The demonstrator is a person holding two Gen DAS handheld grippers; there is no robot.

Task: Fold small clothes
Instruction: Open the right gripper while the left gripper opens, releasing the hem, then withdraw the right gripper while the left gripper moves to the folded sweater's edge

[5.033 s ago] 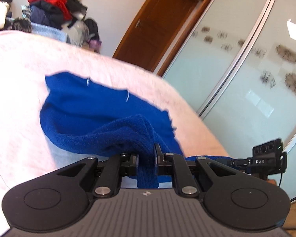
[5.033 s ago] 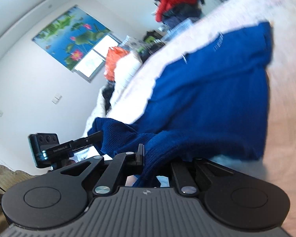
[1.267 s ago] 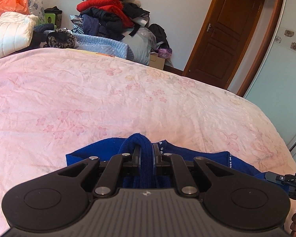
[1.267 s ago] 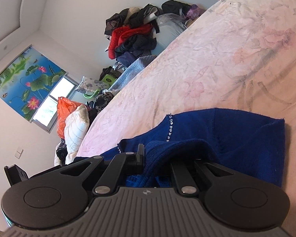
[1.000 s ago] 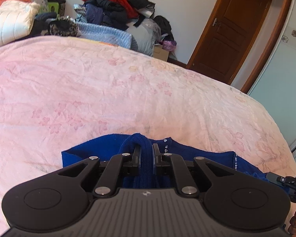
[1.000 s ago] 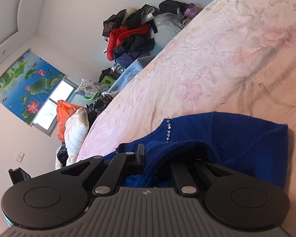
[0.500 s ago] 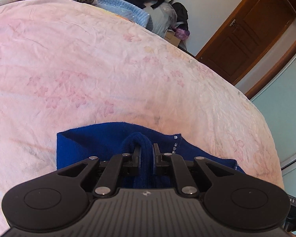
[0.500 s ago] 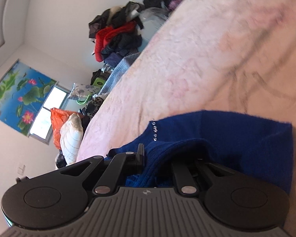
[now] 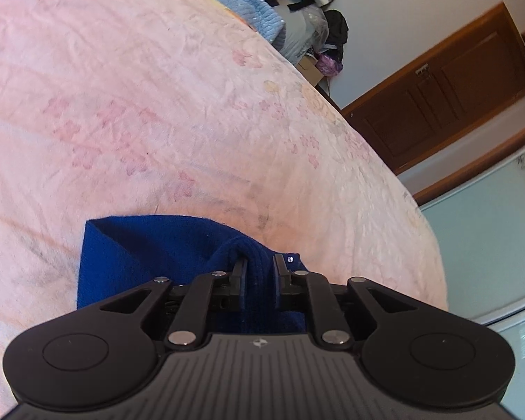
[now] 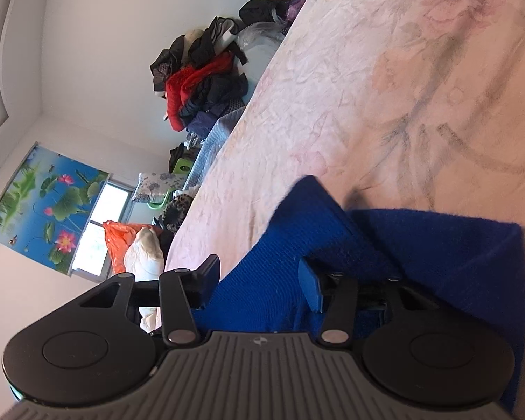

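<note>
Blue knit garment [image 9: 150,245] lying on the pink floral bedspread [image 9: 157,105]. Left gripper [image 9: 257,269] pinched tight on a ribbed bunch of it. Right gripper [image 10: 259,273] spread wide, fabric draped loose between the fingers, not clamped.

Fuzzy knit blue sweater [image 9: 150,245]; matt black gripper [image 9: 259,269]

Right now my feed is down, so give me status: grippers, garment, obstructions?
Left gripper shut on blue garment. Right gripper open, cloth lying between fingers. Garment on pink bedspread. Nothing in the way.
</note>
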